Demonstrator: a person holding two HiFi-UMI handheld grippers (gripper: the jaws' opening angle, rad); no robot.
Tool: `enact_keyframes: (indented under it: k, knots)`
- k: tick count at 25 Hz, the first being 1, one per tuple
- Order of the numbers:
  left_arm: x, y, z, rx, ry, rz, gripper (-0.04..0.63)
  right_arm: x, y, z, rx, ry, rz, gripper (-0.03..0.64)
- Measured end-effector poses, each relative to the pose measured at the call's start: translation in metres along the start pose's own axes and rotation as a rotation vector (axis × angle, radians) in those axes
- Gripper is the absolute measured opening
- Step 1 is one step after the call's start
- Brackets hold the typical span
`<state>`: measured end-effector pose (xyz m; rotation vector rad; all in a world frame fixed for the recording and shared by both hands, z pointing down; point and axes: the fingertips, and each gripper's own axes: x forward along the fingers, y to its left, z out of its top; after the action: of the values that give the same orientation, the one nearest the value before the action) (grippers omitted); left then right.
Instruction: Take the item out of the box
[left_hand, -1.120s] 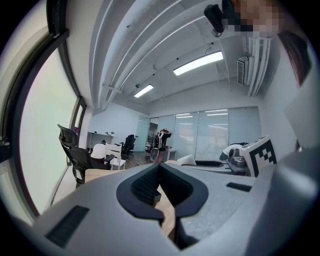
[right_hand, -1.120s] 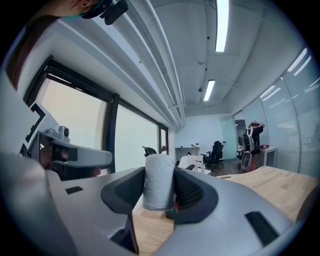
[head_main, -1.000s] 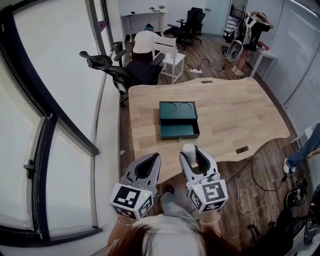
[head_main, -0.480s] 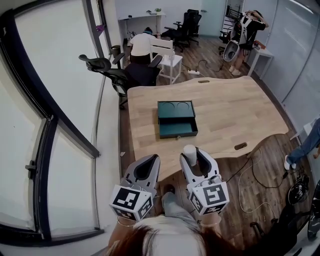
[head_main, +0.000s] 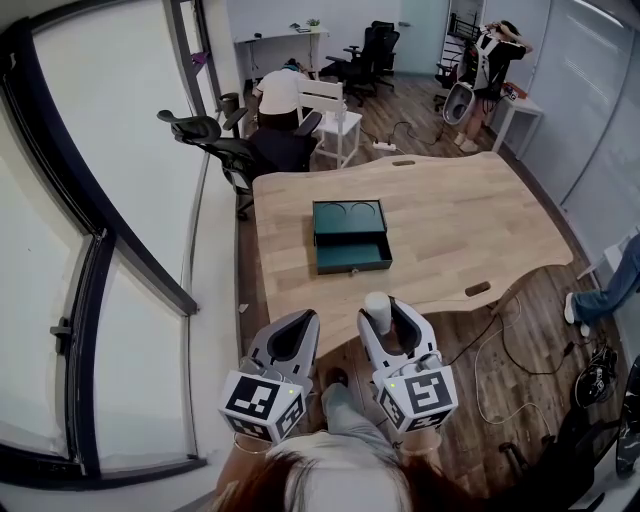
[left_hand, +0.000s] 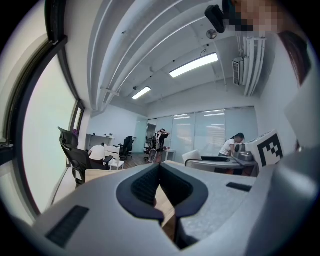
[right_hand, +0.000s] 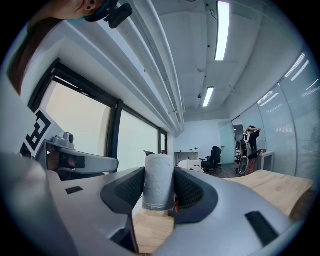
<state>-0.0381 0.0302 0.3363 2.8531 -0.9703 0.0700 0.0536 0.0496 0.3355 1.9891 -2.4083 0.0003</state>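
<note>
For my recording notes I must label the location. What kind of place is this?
Probably an open office: black office chairs, a large wooden table, a white desk and glass partition walls.

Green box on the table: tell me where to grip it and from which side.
Grip the green box across its side walls, behind the pulled-out drawer, coming down from above: it lies low and flat, and the drawer would likely slide. Use the left gripper; the right gripper holds a white cylinder.
</note>
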Motion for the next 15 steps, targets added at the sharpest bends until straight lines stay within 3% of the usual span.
enact_keyframes:
  k: [15]
  knots:
    - [-0.0098, -0.0082, -0.0053, -0.011, -0.006, -0.019, 0.006, -0.0096, 0.0069, -0.0019, -0.011, 0.002, -0.011, 0.193]
